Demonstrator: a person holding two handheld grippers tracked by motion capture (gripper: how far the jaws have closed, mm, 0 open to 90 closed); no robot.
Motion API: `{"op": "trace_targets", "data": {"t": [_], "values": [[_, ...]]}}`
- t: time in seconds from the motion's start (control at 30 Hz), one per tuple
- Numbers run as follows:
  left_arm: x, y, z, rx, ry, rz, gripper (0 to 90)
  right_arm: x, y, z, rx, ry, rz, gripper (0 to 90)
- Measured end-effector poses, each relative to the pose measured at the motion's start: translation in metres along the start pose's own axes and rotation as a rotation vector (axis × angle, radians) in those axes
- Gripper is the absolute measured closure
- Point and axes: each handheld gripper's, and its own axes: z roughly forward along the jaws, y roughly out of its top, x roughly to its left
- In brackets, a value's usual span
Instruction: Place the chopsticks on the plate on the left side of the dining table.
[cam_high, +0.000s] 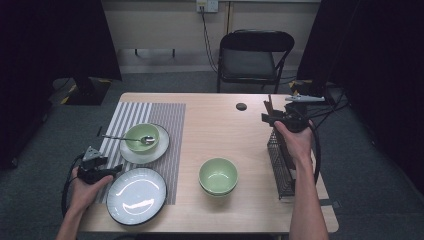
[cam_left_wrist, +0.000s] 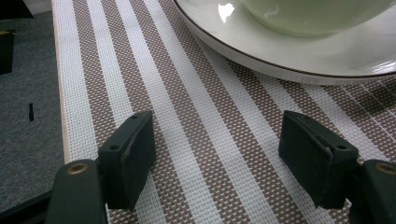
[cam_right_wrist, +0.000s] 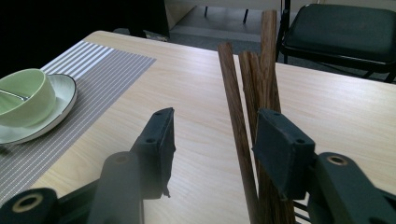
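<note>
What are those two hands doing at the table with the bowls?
A person is working at a table with tongs in each hand. The right tongs are open beside some wooden sticks standing in a wire basket, not gripping them yet. The left tongs hover open over the striped mat, near a plate holding a green bowl.

The wooden tabletop (cam_high: 225, 125) carries a striped placemat (cam_high: 150, 112), stacked green bowls (cam_high: 218, 176), and a wire basket (cam_high: 280, 165)
</note>
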Motion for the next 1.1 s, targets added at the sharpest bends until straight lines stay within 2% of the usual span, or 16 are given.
{"op": "trace_targets", "data": {"t": [0.23, 0.4, 0.47, 0.57, 0.97, 1.1], "values": [[0.000, 0.000, 0.000, 0.000, 0.000, 0.000, 26.9, -0.001, -0.002, 0.001, 0.010, 0.008, -0.002, 52.9], [0.000, 0.000, 0.000, 0.000, 0.000, 0.000, 26.9, -0.001, -0.005, -0.004, 0.004, 0.029, -0.005, 58.3], [0.000, 0.000, 0.000, 0.000, 0.000, 0.000, 26.9, -0.002, -0.008, -0.008, -0.003, 0.040, -0.011, 64.4], [0.000, 0.000, 0.000, 0.000, 0.000, 0.000, 26.9, -0.003, -0.009, -0.010, -0.001, 0.049, -0.011, 68.0], [0.000, 0.000, 0.000, 0.000, 0.000, 0.000, 26.9, -0.005, -0.021, -0.005, 0.044, 0.021, -0.009, 73.0], [0.000, 0.000, 0.000, 0.000, 0.000, 0.000, 26.9, -0.005, -0.024, -0.005, 0.052, -0.009, -0.023, 79.5]]}}
